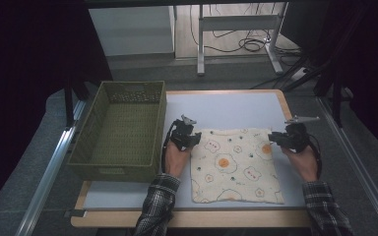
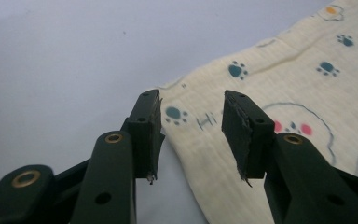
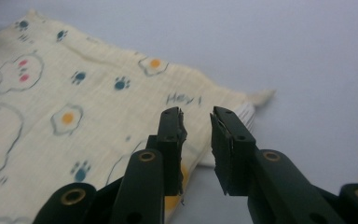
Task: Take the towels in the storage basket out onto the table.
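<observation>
Pale lavender table surface (image 1: 236, 105) with a wooden rim, set on grey flooring; desk legs and loose cables in the background. Woven green basket (image 1: 123, 130) standing at the left of the surface, just beside the left hand and apart from the cloth; nothing lying between the grippers and the cloth.

Left gripper (image 1: 189, 137) positioned at the cloth's far-left corner, forearm in a plaid sleeve (image 1: 157, 204) entering from below. Jaws apart, straddling the corner edge, pads not pressing on the fabric. Right gripper (image 1: 280, 137) positioned at the far-right corner, jaws narrowly apart, hovering over the cloth edge without clamping it.

Cloth (image 1: 236, 164) lying flat near the centre-right of the table. Cream fabric, roughly square, printed with fried eggs, paw prints and rounded faces; small lettering near both far corners.
</observation>
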Demonstrator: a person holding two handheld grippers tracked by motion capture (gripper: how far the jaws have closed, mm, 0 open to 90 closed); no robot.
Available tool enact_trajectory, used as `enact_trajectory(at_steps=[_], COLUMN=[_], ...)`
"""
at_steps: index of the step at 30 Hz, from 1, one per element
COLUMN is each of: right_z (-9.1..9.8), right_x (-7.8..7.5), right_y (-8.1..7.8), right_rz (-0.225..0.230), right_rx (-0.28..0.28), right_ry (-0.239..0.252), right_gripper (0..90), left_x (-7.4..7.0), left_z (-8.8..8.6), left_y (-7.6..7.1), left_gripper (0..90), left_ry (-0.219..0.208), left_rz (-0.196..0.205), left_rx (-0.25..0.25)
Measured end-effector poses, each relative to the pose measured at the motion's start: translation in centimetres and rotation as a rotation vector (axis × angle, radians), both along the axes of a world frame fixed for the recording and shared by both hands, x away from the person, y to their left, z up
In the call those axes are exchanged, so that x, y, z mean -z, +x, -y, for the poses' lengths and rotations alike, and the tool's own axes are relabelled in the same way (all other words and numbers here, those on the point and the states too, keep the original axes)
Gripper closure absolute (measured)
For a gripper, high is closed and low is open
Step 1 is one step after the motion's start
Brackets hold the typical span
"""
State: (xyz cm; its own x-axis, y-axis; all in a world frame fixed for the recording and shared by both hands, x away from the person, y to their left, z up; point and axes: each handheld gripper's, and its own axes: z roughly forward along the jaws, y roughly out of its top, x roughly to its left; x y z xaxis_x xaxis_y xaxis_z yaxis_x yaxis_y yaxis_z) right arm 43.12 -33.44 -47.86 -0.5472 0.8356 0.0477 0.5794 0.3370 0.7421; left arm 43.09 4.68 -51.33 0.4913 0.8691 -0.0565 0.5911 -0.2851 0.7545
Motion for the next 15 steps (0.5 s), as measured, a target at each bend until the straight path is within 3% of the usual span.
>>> enact_trajectory(at_steps=[7, 10, 15], right_z=[-0.7, -0.8, -1.2], right_x=[0.5, 1.2, 2.8], right_y=[3.3, 4.4, 5.6], right_rz=[-0.013, -0.023, -0.058], right_rx=[0.027, 0.05, 0.045], right_ry=[-0.036, -0.046, -0.068], right_gripper=[71.6, 67.8, 64.5], left_x=[0.5, 1.3, 2.3], left_z=[-0.1, -0.7, -0.6], left_y=[1.2, 2.0, 2.6], left_gripper=[58.0, 51.3, 49.9], left_ry=[0.017, 0.007, 0.002], left_rz=[-0.015, -0.021, -0.05], left_rx=[-0.031, -0.068, -0.056])
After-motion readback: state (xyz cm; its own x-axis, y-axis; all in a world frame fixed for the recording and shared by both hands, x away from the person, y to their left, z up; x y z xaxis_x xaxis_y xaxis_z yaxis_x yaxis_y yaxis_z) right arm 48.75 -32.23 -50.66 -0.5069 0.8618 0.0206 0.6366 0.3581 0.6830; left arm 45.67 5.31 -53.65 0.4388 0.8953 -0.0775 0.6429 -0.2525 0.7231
